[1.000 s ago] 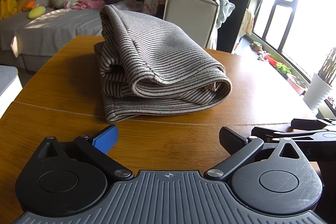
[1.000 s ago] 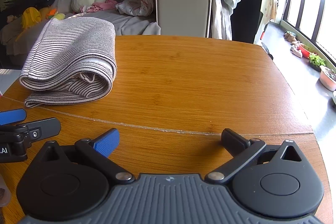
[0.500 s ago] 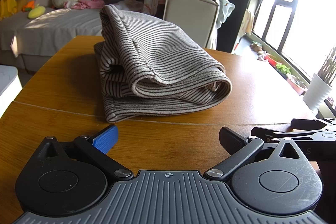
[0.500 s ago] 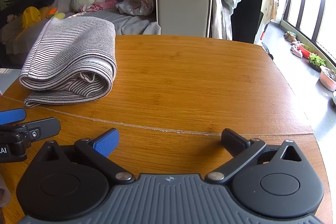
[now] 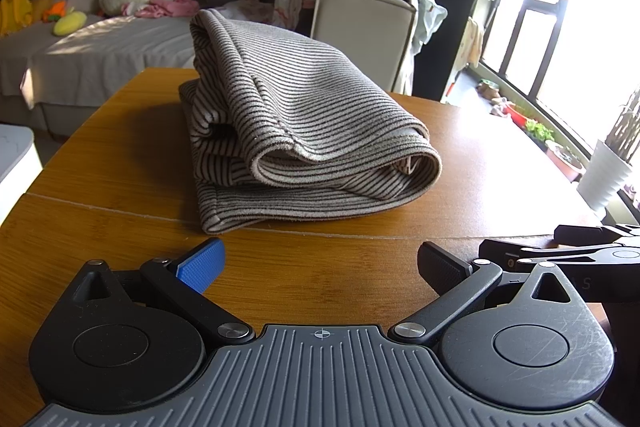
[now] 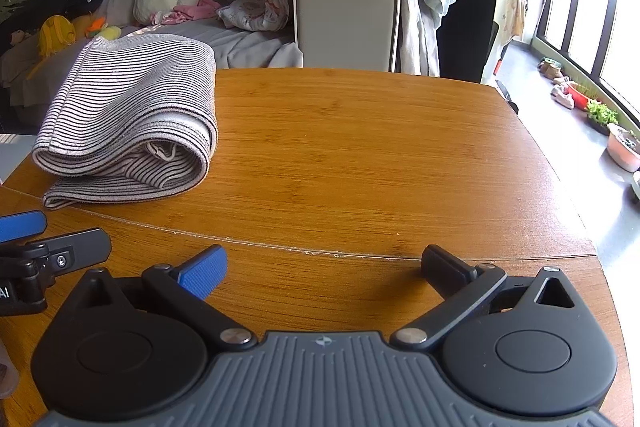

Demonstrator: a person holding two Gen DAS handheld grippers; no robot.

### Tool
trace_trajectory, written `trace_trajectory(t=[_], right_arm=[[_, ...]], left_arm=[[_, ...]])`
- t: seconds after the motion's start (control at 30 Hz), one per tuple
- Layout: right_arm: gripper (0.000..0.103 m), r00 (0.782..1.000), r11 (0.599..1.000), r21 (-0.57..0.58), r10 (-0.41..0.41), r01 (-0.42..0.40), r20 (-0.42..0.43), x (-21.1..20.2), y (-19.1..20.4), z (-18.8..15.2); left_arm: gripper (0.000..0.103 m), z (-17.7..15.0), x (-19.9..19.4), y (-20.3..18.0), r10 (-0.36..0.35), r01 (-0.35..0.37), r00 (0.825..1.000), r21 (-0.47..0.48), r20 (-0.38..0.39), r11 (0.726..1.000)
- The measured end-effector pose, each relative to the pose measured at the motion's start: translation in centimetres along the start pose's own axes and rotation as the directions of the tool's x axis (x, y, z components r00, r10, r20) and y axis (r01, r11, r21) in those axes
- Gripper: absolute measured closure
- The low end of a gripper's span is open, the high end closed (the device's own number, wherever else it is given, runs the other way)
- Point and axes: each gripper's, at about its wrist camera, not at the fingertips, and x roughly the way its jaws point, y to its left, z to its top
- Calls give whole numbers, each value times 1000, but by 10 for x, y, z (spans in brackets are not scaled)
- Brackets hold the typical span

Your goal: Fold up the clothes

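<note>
Shirt point(image 5: 304, 131) folded on table point(image 6: 360, 155).
Left gripper point(image 5: 320, 265) and right gripper point(image 6: 324, 265) parked short of it, fingers released (seemingly done).

Left claw point(image 5: 320, 263) and right claw point(image 6: 324, 263) both gape, side by side.

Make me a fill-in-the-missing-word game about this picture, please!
1. The folded garment has a pattern of thin dark ____.
2. It lies on a wooden ____.
3. Both the left gripper and the right gripper have their fingers spread ____, holding nothing.
4. In the right wrist view, the garment sits on the ____ side of the picture.

Missing words: stripes; table; open; left
</note>
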Motion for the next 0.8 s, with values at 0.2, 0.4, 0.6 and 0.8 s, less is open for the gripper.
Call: trace_trajectory(t=[0.2, 0.4, 0.6, 0.8], right_arm=[[0, 1000, 1000, 0, 1, -1, 0, 0, -1, 0], [0, 1000, 1000, 0, 1, -1, 1, 0, -1, 0], [0, 1000, 1000, 0, 1, -1, 1, 1, -1, -1], [0, 1000, 1000, 1, 1, -1, 2, 0, -2, -1]], left_arm=[[0, 0, 0, 0, -2, 2, 1000, -1, 1, 1000], [0, -1, 0, 1, -3, 3, 1000, -3, 2, 1000], [0, -1, 0, 0, -2, 2, 1000, -3, 2, 1000], [0, 0, 0, 0, -5, 5, 1000, -6, 3, 1000]])
